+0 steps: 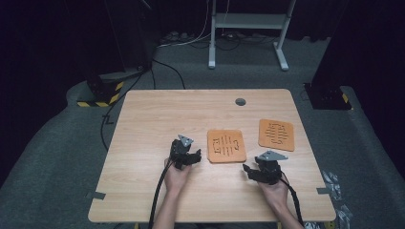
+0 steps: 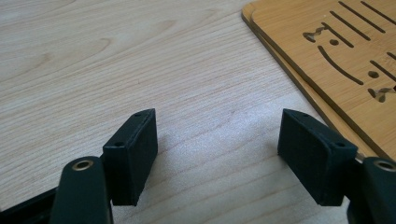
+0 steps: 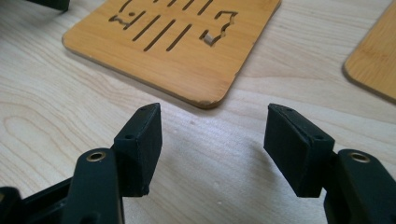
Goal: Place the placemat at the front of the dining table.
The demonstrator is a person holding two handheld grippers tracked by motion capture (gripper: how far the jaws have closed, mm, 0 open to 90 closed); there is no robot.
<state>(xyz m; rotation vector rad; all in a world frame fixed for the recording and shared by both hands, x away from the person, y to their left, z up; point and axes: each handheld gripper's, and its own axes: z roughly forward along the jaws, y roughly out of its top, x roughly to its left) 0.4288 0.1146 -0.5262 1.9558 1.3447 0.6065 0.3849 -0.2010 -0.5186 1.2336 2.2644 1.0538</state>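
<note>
At the near edge of the table (image 1: 143, 200) the person's two forearms come in from below, each hand wrapped around a black gripper with a cable trailing back toward the body. The left gripper (image 1: 193, 157) sits low over the wood, its grey three-cornered plate on top, pointing toward the left edge of the nearer orange mat (image 1: 226, 146). In the left gripper view its jaws stand spread with bare tabletop between them — nothing is pinched, and the mat's edge (image 2: 299, 51) lies just ahead and to the right of the right-hand jaw, which looks to sit very close to that edge; whether it touches cannot be told.

The right gripper (image 1: 248, 171) is held a little nearer the person and to the right, angled toward the mat's near right corner. In the right gripper view its jaws are also spread apart over bare wood, holding nothing — the mat's rounded corner (image 3: 205, 93) lies just beyond the gap, near but apart from the pads.

The nearer mat lies flat on the table between the two grippers, a thin square of orange-brown wood with rounded corners and a pattern of slots cut through it. In the left gripper view its edge shows two layers.

Farther back and to the right lies a second orange mat (image 1: 276, 134), similar in cut, well apart from both grippers. Beyond it a grey round cap (image 1: 240, 101) sits in the tabletop near the far edge.
</note>
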